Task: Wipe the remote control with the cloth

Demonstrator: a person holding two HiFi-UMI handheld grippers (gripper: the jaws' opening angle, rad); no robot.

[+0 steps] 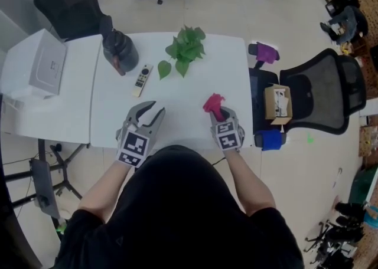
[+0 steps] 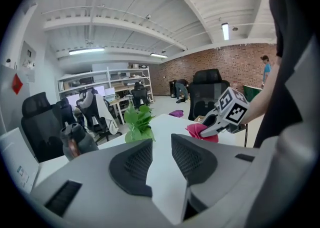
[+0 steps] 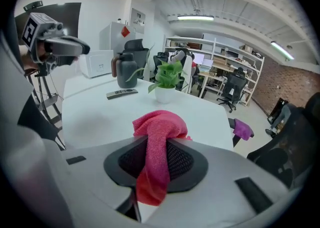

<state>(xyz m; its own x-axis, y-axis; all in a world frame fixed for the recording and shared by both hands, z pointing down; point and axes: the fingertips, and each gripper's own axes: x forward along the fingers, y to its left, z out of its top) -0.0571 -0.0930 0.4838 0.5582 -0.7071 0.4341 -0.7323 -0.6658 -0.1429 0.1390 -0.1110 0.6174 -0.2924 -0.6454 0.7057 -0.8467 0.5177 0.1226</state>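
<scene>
The slim white remote control [image 1: 142, 79] lies on the white table [image 1: 189, 88], ahead of my left gripper; in the right gripper view the remote control [image 3: 121, 92] shows at the far left. My left gripper [image 1: 152, 110] hovers over the table's near edge, open with nothing between its pads [image 2: 132, 164]. My right gripper [image 1: 219, 113] is shut on a pink cloth [image 1: 212, 102], held above the table's near right part. The cloth [image 3: 159, 132] bunches ahead of the jaws and hangs down between them. From the left gripper view, the right gripper [image 2: 207, 128] and cloth [image 2: 200, 132] appear to the right.
A dark jug [image 1: 120, 51] and a potted green plant [image 1: 186, 49] stand at the table's far side. A white box [image 1: 47, 61] sits on the left table. To the right are a black chair [image 1: 322, 91], a cardboard box [image 1: 277, 102] and a purple cloth [image 1: 267, 52].
</scene>
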